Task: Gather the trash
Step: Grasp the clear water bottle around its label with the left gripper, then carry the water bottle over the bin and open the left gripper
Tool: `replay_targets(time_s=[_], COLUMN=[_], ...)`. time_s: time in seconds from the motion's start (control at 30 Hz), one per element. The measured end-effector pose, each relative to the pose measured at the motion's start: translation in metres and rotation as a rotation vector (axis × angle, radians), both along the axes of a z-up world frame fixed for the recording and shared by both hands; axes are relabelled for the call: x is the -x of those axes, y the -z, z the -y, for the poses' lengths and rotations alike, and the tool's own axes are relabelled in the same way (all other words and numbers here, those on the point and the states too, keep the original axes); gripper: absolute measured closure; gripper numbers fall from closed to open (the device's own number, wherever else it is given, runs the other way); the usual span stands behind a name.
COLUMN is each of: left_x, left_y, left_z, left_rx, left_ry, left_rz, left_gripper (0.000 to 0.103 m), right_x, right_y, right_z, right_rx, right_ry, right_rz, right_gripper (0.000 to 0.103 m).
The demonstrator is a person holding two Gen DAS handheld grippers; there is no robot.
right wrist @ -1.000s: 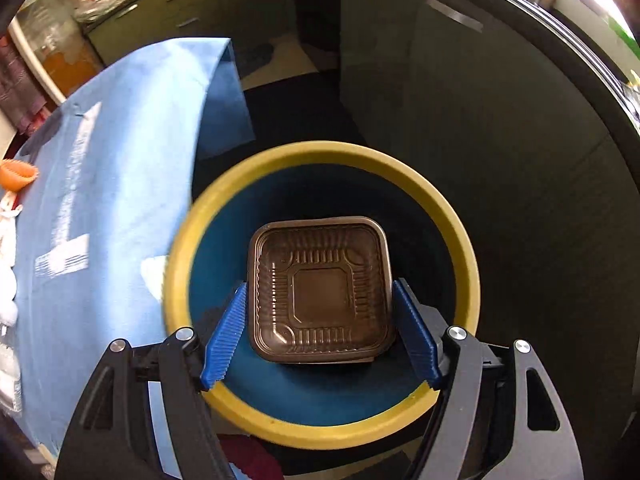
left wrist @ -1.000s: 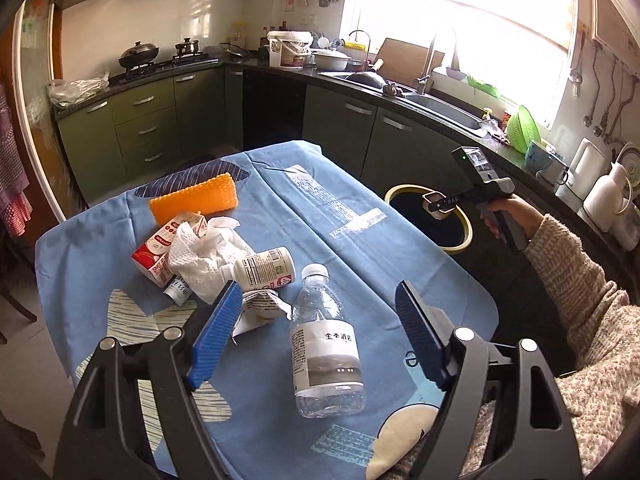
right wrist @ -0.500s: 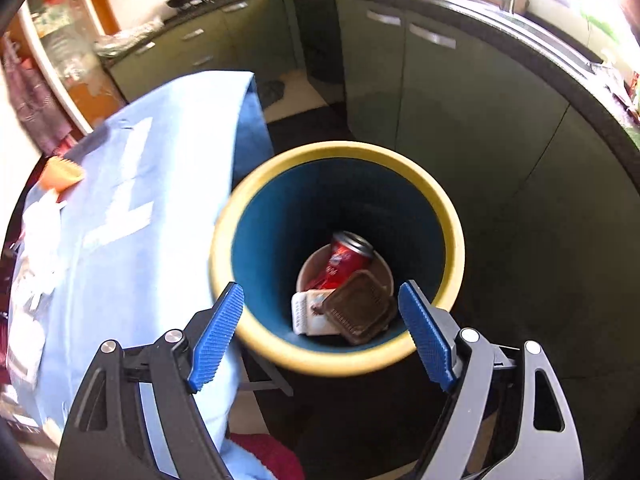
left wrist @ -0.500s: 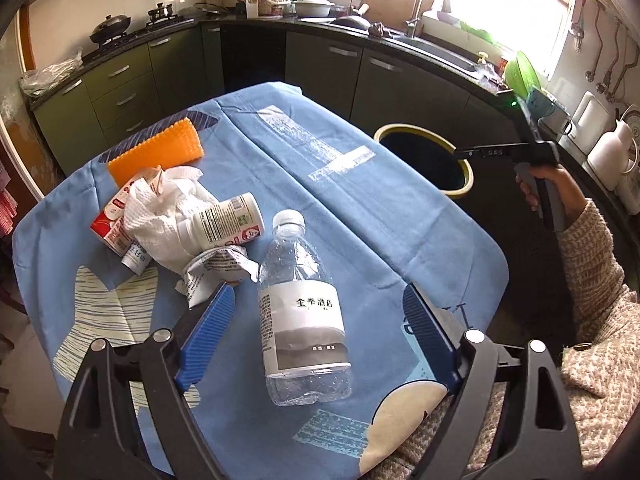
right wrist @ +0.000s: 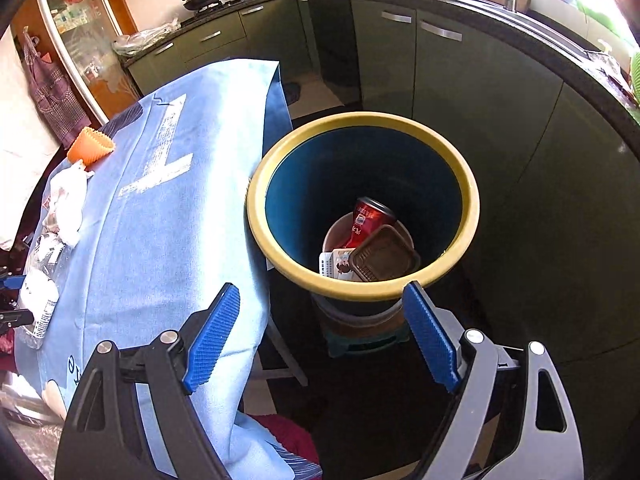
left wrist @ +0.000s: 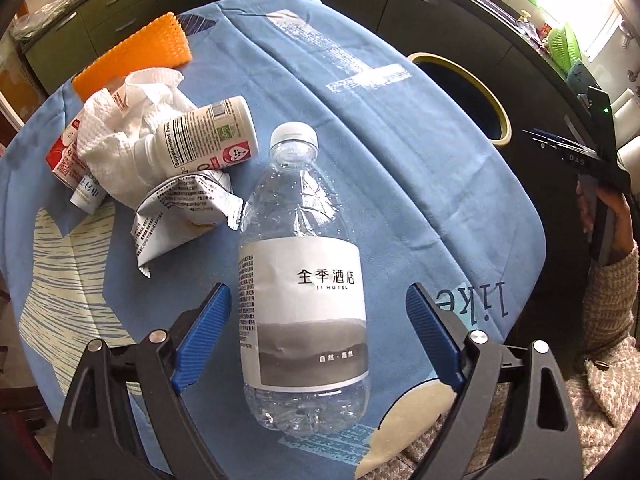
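Clear bottle on the counter, both claws wide.
Left claw [left wrist: 318,334] straddles labelled water bottle [left wrist: 303,280], pads clear; box [left wrist: 64,151] half-buried under tissue [left wrist: 120,132]. Right claw [right wrist: 322,334] empty near bin [right wrist: 362,204].

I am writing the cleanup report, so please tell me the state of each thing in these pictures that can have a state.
left gripper: open, jaws just widened, astride the bottle, not touching
water bottle: capped, lying on the table
white supplement bottle: lying on its side
bin: open, partly filled
brown tray: tilted inside the bin
right gripper: open, jaws just widened, empty
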State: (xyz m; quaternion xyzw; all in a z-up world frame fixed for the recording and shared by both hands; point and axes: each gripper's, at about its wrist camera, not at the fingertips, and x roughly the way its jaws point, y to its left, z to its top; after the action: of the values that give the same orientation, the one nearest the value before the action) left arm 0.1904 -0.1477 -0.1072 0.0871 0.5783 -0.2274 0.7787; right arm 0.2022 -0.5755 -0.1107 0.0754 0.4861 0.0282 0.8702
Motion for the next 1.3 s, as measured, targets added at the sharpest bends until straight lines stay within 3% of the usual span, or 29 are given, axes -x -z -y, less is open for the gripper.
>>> replay_targets(time_s=[0.13, 0.3, 0.57, 0.93, 1.3], left_x=[-0.01, -0.018, -0.014, 0.002, 0.004], left_y=[0.008, 0.02, 0.017, -0.019, -0.035], left_z=[0.004, 0.008, 0.008, 0.006, 0.008], left_rx=[-0.021, -0.039, -0.038, -0.016, 0.004], left_ry=[-0.015, -0.021, 0.003, 0.035, 0.041], left_rz=[-0.029, -0.084, -0.082, -0.004, 0.055], left_gripper=[0.021, 0.04, 0.041, 0.042, 0.042], right_x=[0.0, 0.0, 0.0, 0.004, 0.006], right_y=[0.007, 0.012, 0.018, 0.02, 0.022], right_z=[0.0, 0.003, 0.004, 0.0, 0.0], right_rx=[-0.015, -0.026, -0.044, -0.057, -0.061], right_ry=[-0.006, -0.003, 0.001, -0.006, -0.006], right_rz=[-0.001, -0.011, -0.019, -0.018, -0.02], right_gripper=[0.02, 0.02, 0.02, 0.02, 0.02])
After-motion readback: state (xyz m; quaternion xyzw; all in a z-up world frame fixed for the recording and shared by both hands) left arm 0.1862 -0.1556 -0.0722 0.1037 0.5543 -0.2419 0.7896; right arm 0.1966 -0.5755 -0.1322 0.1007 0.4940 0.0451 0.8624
